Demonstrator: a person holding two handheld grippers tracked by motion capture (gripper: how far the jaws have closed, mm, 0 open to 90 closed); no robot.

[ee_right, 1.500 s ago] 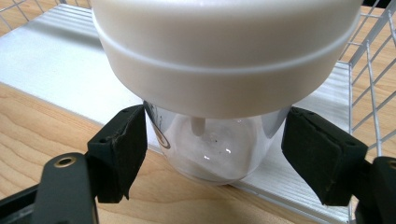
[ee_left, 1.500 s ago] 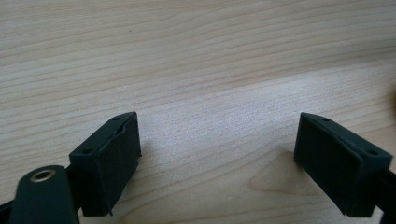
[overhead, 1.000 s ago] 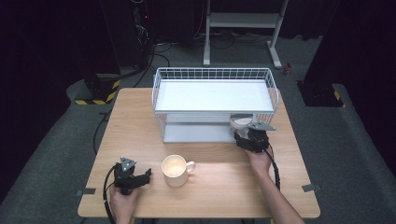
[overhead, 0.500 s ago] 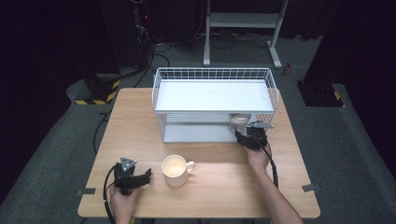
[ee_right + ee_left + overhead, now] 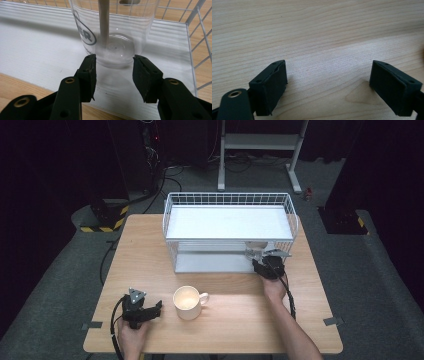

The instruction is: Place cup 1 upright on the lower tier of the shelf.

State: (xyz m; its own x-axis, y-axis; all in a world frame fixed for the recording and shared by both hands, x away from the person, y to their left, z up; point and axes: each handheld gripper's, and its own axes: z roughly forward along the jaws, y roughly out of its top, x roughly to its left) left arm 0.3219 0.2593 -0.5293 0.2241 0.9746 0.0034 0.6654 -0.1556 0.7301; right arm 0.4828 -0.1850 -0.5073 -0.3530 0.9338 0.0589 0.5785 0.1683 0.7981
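Note:
A clear glass [image 5: 117,32] with dark lettering stands on the white lower shelf [image 5: 37,47] of a wire rack [image 5: 227,196], near its right end. A beige stick [image 5: 103,20] stands inside it. My right gripper [image 5: 113,75] is open, its tips just short of the glass's base and not touching it. From above, the right gripper [image 5: 261,261] sits at the rack's front right corner, with the glass [image 5: 256,246] half hidden under the upper shelf. My left gripper [image 5: 328,82] is open over bare wood. In the high view the left gripper [image 5: 156,309] points at a cream mug [image 5: 187,302].
The wooden table [image 5: 235,320] carries the rack at the back and the mug at front centre. The rack's wire side wall [image 5: 197,30] rises just right of the glass. The person's hands [image 5: 275,287] hold both grippers from the near edge.
The glass has gone from in front of the rack to under its upper shelf. My right gripper has settled slightly nearer the front. The left gripper and mug have not moved.

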